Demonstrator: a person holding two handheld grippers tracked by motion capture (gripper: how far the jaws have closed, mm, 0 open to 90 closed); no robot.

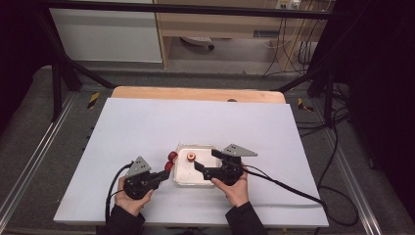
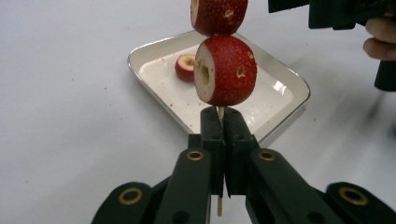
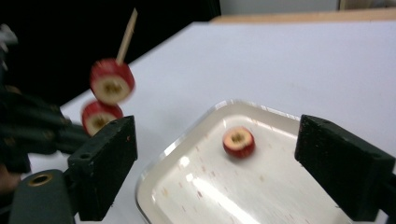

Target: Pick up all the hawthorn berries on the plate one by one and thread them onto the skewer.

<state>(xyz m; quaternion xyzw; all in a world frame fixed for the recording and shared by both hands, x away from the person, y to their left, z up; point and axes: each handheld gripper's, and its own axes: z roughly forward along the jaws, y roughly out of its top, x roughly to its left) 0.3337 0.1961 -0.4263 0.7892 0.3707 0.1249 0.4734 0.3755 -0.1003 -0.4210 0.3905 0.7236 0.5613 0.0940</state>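
Observation:
My left gripper (image 1: 165,174) (image 2: 223,126) is shut on a thin wooden skewer (image 2: 220,205) (image 3: 127,36). Two red cored fruit pieces are threaded on it, one (image 2: 226,70) just above the jaws and another (image 2: 219,14) above that. They hang at the left edge of a white tray (image 1: 182,180) (image 3: 196,186). A third red fruit piece (image 1: 191,156) (image 3: 238,142) lies alone in the tray. My right gripper (image 1: 206,160) (image 3: 219,163) hovers over the tray's right side, open wide, with nothing between its pads.
A white sheet (image 1: 147,127) covers the table, and a wooden strip (image 1: 195,93) shows at its far edge. Black cables (image 1: 293,188) trail from both grippers across the sheet. A dark metal frame (image 1: 63,68) stands behind the table.

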